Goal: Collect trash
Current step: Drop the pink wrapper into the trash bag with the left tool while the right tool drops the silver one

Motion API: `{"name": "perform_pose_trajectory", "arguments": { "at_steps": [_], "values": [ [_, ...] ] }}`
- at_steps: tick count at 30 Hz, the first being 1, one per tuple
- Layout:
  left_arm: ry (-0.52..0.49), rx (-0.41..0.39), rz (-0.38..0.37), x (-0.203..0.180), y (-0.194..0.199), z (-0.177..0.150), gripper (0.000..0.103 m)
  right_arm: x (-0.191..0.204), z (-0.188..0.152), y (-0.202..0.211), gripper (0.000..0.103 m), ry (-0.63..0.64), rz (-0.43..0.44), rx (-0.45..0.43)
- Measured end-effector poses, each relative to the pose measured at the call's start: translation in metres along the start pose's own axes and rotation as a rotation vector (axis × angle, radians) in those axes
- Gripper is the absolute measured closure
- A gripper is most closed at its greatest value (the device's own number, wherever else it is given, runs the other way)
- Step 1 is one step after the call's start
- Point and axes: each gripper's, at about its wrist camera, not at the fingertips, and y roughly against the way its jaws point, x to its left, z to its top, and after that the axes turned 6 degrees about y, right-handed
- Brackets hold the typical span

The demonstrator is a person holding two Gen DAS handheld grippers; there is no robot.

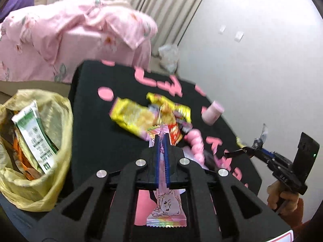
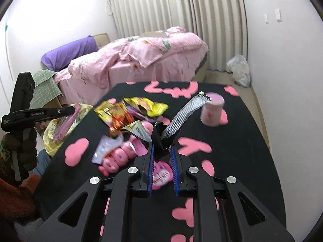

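a black tabletop [image 2: 238, 133] with pink shapes printed on it carries the things. near its middle lies a heap of yellow snack wrappers [image 2: 131, 109]. just nearer than the heap sit a pale lilac wrapper [image 2: 105, 149] and a pink ridged toy [image 2: 121, 157], touching each other. to the far right a pink cup [image 2: 212, 111] rests tilted, apart from the heap.
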Motion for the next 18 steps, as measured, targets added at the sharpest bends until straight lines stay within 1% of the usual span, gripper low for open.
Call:
{"name": "perform_pose_trajectory", "arguments": {
  "at_steps": [3,9,13,18],
  "values": [
    [-0.013,-0.056,0.014,0.001,0.018,0.005,0.099,0.014,0.015,0.005,0.086,0.04,0.011,-0.025],
    [-0.009,-0.108,0.039,0.016,0.041,0.008,0.099,0.046,0.048,0.007,0.086,0.125,0.059,-0.068],
    [0.024,-0.147,0.069,0.041,0.057,0.016,0.099,0.076,0.072,-0.001,0.086,0.182,0.118,-0.086],
    [0.102,-0.252,0.142,0.086,0.094,0.036,0.099,0.126,0.108,-0.026,0.086,0.272,0.229,-0.096]
  ]
}}
